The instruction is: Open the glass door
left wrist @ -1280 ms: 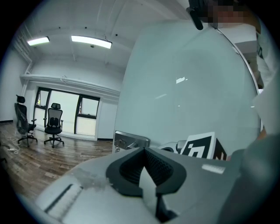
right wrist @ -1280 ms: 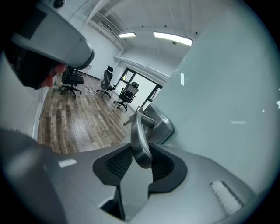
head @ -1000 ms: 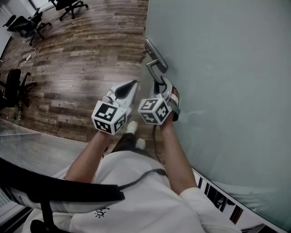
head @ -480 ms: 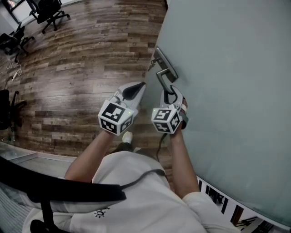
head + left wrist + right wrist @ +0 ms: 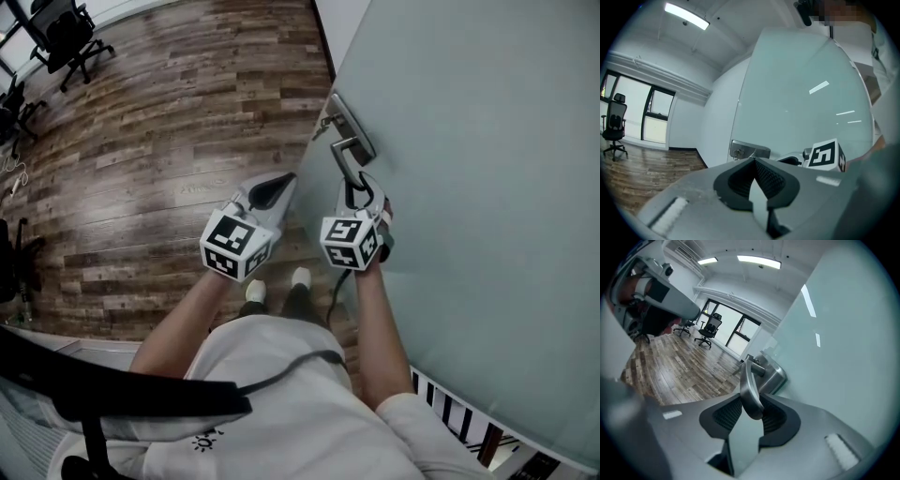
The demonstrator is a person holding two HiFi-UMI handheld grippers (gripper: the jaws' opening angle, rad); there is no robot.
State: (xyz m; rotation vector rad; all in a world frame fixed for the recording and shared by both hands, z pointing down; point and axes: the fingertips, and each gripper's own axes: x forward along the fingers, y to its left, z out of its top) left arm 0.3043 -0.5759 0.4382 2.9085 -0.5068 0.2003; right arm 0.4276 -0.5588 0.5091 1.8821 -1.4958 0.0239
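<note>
Two tools: right tool [image 5: 358, 191] grips one door handle [image 5: 749, 387]; left tool [image 5: 279, 182] closed, empty.

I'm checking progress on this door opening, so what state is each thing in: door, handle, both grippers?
glass door: partly open, its handle edge free of any frame.
lever handle: clamped at its free end.
right gripper: shut on the lever handle.
left gripper: shut, empty, off the door.

No words, numbers or brand names can be read anywhere in these views.
</note>
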